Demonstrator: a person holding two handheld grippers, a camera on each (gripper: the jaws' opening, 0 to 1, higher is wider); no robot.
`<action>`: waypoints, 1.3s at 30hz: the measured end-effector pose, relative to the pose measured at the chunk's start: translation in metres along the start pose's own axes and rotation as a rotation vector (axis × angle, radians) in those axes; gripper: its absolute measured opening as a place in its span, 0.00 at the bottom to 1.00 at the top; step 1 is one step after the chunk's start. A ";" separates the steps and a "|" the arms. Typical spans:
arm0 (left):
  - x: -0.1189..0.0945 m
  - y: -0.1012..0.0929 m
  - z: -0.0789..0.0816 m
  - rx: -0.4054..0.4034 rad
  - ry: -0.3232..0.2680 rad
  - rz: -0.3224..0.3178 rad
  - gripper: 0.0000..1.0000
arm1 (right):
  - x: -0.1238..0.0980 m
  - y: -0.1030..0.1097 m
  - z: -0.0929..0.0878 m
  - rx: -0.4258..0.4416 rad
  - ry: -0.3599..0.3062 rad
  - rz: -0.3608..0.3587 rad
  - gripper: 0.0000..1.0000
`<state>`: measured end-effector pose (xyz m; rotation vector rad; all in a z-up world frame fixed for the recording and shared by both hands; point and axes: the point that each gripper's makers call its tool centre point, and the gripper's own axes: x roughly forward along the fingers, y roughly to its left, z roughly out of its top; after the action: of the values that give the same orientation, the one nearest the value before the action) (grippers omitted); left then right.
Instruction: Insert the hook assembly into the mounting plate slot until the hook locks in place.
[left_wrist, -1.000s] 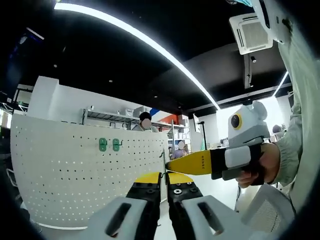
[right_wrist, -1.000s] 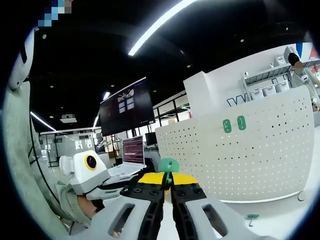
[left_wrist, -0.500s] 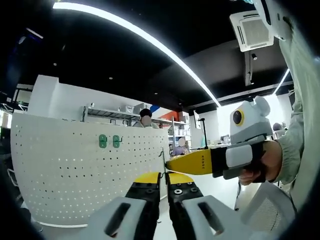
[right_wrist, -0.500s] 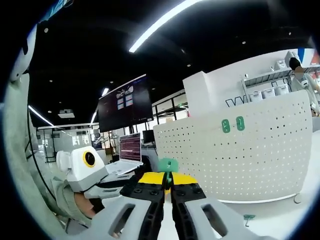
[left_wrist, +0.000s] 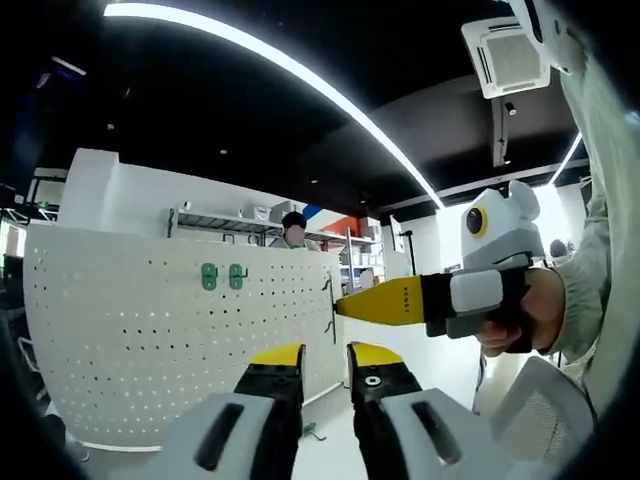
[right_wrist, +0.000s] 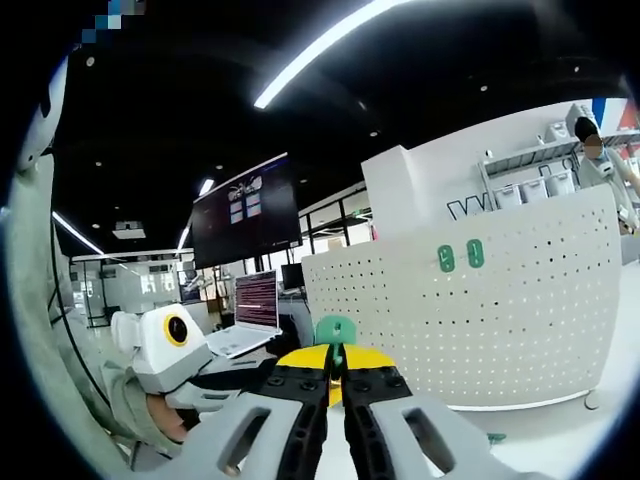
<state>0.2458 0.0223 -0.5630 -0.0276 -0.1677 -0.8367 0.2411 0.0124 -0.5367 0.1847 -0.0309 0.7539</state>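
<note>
The white perforated mounting plate (left_wrist: 150, 340) stands upright ahead, with two green hooks (left_wrist: 222, 276) seated high on it. My left gripper (left_wrist: 325, 356) is open, with nothing between its yellow-tipped jaws. From the right, my right gripper (left_wrist: 345, 304) reaches in, held by a hand, and pinches the hook assembly's thin dark wire (left_wrist: 331, 300) near the plate's right edge. In the right gripper view, my right gripper (right_wrist: 336, 362) is shut on the hook assembly, whose green head (right_wrist: 336, 328) sticks up above the jaws. The plate (right_wrist: 520, 330) and its two green hooks (right_wrist: 460, 256) lie to the right.
A small green part (left_wrist: 310, 430) lies on the white table at the plate's foot, also seen as a green part (right_wrist: 497, 437) in the right gripper view. A person (left_wrist: 292, 228) stands behind the plate by shelves. A laptop (right_wrist: 255, 310) and wall screen (right_wrist: 245, 210) sit far left.
My left gripper's jaws have parted and let go of the hook's wire. My right gripper still holds the hook assembly in about the same place.
</note>
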 end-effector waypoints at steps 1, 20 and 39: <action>0.000 0.001 0.000 0.001 0.001 0.004 0.22 | 0.000 0.000 0.000 -0.001 0.001 -0.001 0.01; -0.014 0.015 -0.011 0.017 0.028 0.089 0.49 | -0.005 -0.014 -0.001 0.009 -0.004 -0.042 0.01; -0.031 0.020 -0.040 0.048 0.097 0.129 0.53 | -0.011 -0.054 0.011 -0.056 -0.011 -0.156 0.01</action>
<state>0.2457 0.0553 -0.6070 0.0467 -0.0930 -0.7036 0.2707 -0.0355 -0.5354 0.1363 -0.0478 0.5959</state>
